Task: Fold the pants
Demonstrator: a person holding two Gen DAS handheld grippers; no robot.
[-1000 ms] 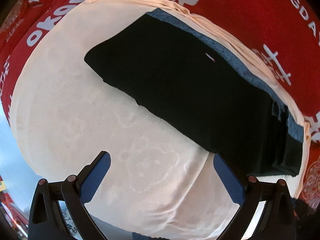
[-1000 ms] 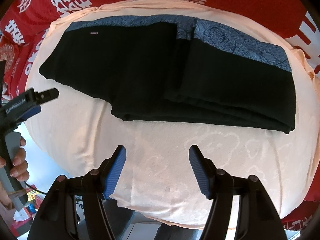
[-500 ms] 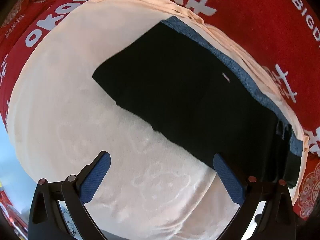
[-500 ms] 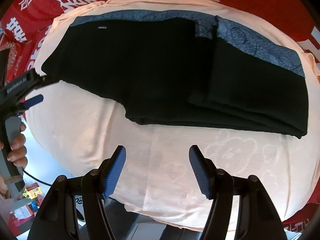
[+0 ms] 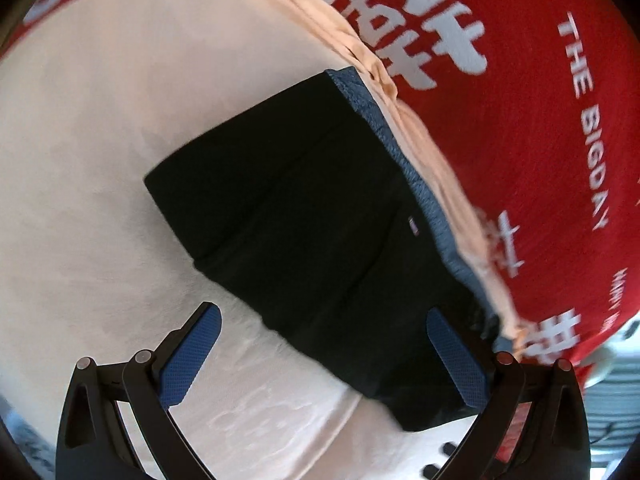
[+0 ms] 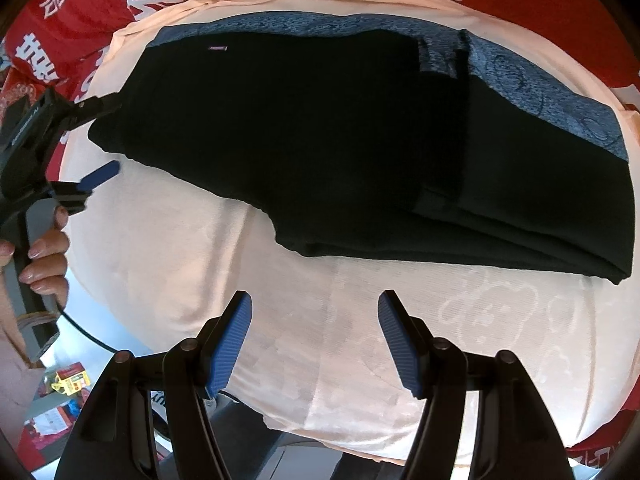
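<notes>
My left tool (image 5: 320, 354), spread and empty, has closed on the folded pants (image 5: 320, 232); right tool (image 6: 316, 336) hovers spread, next fold pending.

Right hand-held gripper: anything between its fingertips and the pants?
Only bare peach cloth between the right hand-held gripper and the pants, in the right wrist view.

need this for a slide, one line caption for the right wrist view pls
Open right gripper hovers over peach cloth before folded black pants; open left gripper at their left end.
</notes>
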